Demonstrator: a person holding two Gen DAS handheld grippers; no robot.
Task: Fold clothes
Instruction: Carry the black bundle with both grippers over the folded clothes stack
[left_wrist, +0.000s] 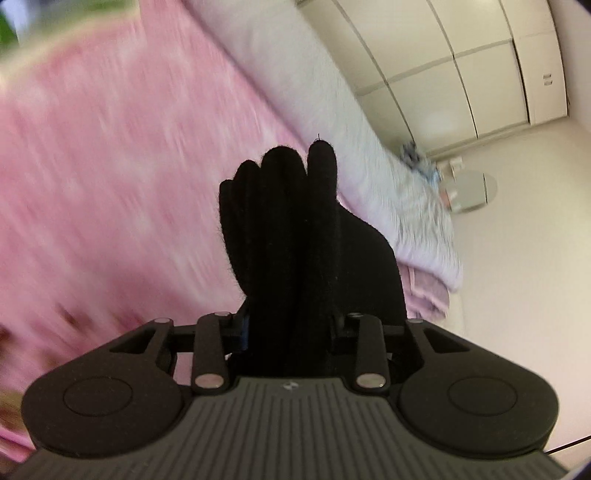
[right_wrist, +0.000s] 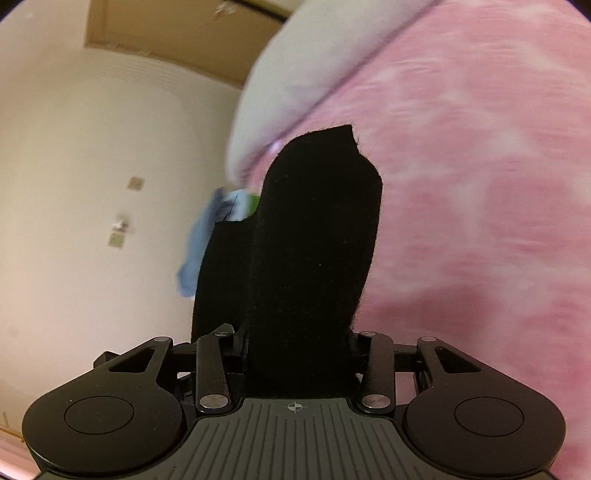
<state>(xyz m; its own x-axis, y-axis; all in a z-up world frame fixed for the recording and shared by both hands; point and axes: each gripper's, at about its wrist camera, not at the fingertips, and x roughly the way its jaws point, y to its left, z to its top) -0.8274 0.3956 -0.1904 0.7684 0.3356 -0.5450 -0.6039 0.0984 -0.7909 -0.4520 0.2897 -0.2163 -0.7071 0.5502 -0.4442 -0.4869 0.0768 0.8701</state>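
L wrist view: left gripper (left_wrist: 288, 236) clamped on bunched black garment (left_wrist: 280, 221), held up off the pink bed cover (left_wrist: 110, 166), prob. to carry one end clear; bkgd blurred. R wrist view: right gripper (right_wrist: 310, 236) likewise pinched on the black cloth (right_wrist: 317, 221) above the pink cover (right_wrist: 480, 184), near its pale edge, so both ends seem held for spreading or doubling over.

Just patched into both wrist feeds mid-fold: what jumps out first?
A bunched black garment fills the middle of each view, and both the left gripper and the right gripper are shut on it. Behind it runs a blurred pink blanket edged by pale bedding. White cupboard doors stand at the left view's upper right.
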